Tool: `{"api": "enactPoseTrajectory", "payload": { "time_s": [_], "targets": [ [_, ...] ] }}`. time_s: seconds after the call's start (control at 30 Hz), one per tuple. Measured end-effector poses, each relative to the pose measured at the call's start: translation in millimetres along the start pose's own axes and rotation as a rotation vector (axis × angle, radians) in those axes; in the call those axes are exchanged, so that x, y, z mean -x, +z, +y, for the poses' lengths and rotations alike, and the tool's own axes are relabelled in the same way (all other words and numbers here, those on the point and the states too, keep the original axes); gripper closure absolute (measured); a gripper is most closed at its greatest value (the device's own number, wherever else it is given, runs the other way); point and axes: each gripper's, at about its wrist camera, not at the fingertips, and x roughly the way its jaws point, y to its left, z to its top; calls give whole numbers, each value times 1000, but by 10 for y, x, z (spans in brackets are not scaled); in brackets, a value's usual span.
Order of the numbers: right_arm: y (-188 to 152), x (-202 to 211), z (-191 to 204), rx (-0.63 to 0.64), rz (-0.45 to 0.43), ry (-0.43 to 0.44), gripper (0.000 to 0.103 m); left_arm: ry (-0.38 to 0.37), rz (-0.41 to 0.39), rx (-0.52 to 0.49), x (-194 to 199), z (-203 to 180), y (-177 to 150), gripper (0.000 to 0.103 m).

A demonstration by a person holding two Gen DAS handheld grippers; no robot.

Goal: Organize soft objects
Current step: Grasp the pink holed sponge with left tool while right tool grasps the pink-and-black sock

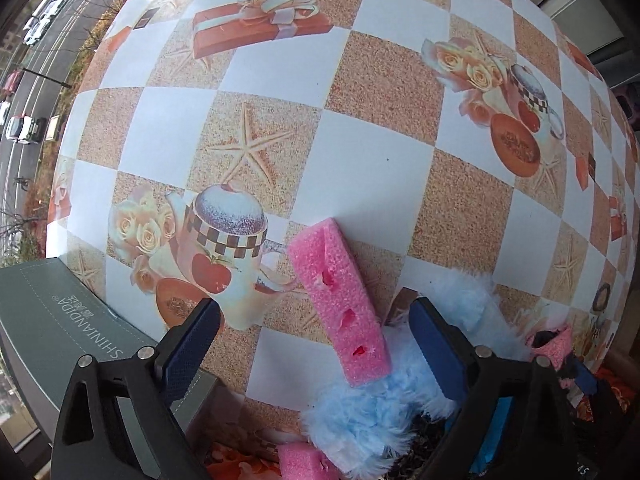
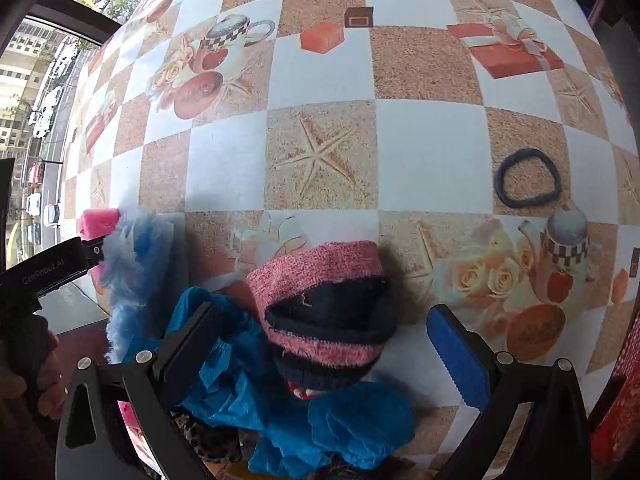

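Note:
In the left wrist view my left gripper (image 1: 316,340) is open. A pink foam block (image 1: 340,304) with holes stands between its fingers, leaning on a light-blue fluffy item (image 1: 360,416). In the right wrist view my right gripper (image 2: 320,356) is open around a pink-and-navy knitted sock (image 2: 324,312), which lies on crumpled blue cloth (image 2: 288,412). The blue fluffy item (image 2: 132,264) and the pink foam block (image 2: 98,222) show at the left, next to the left gripper's body (image 2: 44,272). A dark hair tie (image 2: 526,178) lies on the table at the right.
The table carries a checkered cloth (image 1: 380,152) printed with starfish, cups and gift boxes. A grey box (image 1: 60,328) stands at the table's left edge. A second pink foam piece (image 1: 300,464) lies at the bottom. A window with a street is at the left.

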Motion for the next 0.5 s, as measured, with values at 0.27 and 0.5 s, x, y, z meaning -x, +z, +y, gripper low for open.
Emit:
{"api": "enactPoseTrajectory", "payload": {
  "time_s": [0.27, 0.5],
  "targets": [
    [-13, -2, 18, 54, -21, 7, 57, -101, -34, 1, -78, 29, 19, 81],
    [-96, 284, -181, 5, -80, 64, 57, -35, -206, -100, 428, 36, -92, 81]
  ]
}}
